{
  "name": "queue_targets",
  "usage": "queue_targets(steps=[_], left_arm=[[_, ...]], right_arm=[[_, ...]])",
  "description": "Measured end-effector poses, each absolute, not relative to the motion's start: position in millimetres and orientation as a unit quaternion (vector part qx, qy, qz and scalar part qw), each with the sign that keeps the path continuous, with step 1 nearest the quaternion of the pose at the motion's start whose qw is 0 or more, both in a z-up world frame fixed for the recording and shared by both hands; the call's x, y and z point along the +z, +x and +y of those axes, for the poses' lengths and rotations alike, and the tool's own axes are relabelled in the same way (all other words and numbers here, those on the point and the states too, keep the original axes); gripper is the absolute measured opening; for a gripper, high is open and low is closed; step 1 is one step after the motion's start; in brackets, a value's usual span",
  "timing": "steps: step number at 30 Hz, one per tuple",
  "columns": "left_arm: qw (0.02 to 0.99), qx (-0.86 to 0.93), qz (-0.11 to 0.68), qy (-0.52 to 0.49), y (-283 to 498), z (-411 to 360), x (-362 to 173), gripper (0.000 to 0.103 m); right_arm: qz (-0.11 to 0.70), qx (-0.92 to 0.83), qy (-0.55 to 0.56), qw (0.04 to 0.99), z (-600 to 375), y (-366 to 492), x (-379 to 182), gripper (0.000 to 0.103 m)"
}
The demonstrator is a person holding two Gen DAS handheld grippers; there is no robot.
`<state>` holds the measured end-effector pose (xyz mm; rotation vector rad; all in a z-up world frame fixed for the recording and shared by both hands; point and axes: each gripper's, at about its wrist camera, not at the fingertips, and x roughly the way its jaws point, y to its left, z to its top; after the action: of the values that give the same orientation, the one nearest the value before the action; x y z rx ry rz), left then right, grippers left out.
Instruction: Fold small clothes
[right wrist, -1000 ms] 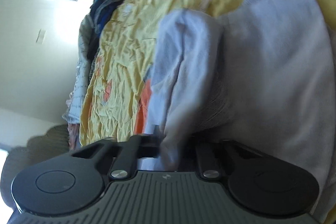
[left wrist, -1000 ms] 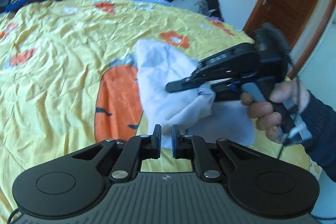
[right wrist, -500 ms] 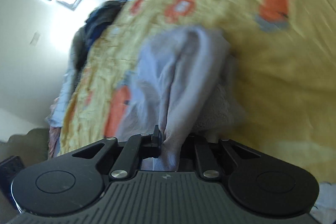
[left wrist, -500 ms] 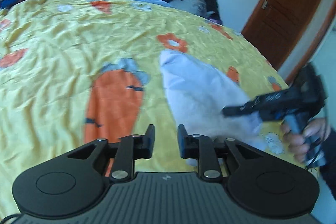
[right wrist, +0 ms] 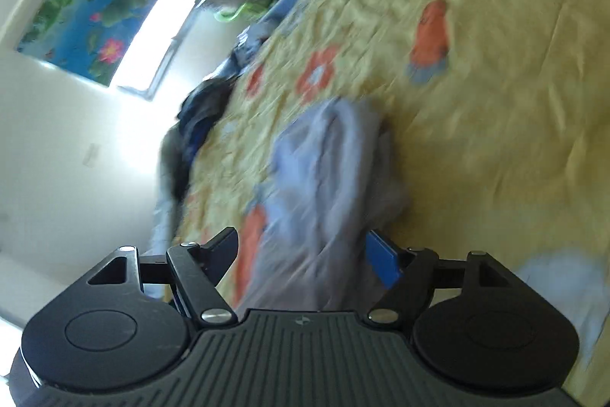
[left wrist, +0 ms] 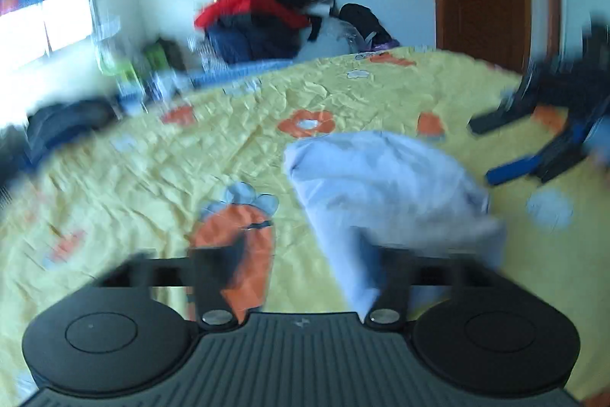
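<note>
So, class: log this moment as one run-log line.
left gripper: open | right gripper: open | pale lilac-grey cloth garment: released, bunched on yellow flowered bedspread

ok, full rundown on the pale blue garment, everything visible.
The pale blue garment looks like soft, plain knit fabric, bunched in a rumpled, loosely folded heap on the yellow bedspread, partly covering an orange carrot print. Both tools, left and right, are open; neither grips it. Blur hides seams and details.

A bed (left wrist: 160,170) with a crumpled yellow cover printed with orange carrots and flowers carries a bunched pale-blue garment (left wrist: 381,185) near its middle; dark clothes (left wrist: 65,124) lie at its far edge.
</note>
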<state>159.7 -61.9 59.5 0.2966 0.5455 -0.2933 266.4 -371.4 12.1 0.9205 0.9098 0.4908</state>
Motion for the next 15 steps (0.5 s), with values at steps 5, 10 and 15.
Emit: queue_targets(steps=[5,10,15], left_arm=[[0.926,-0.182,0.292,0.154,146.1,-86.0,36.5,0.083],[0.916,-0.185,0.315,0.167,156.8,-105.6,15.8,0.083],[0.908,-0.167,0.360,0.137,178.6,-106.5,4.0,0.084]], right_arm=[[0.444,0.243,0.478,0.718,-354.6,241.6,-1.9,0.061],[0.493,0.219,0.466,0.701,-339.7,240.4,-12.7,0.055],[0.501,0.221,0.500,0.671,-331.3,245.8,-26.5,0.055]])
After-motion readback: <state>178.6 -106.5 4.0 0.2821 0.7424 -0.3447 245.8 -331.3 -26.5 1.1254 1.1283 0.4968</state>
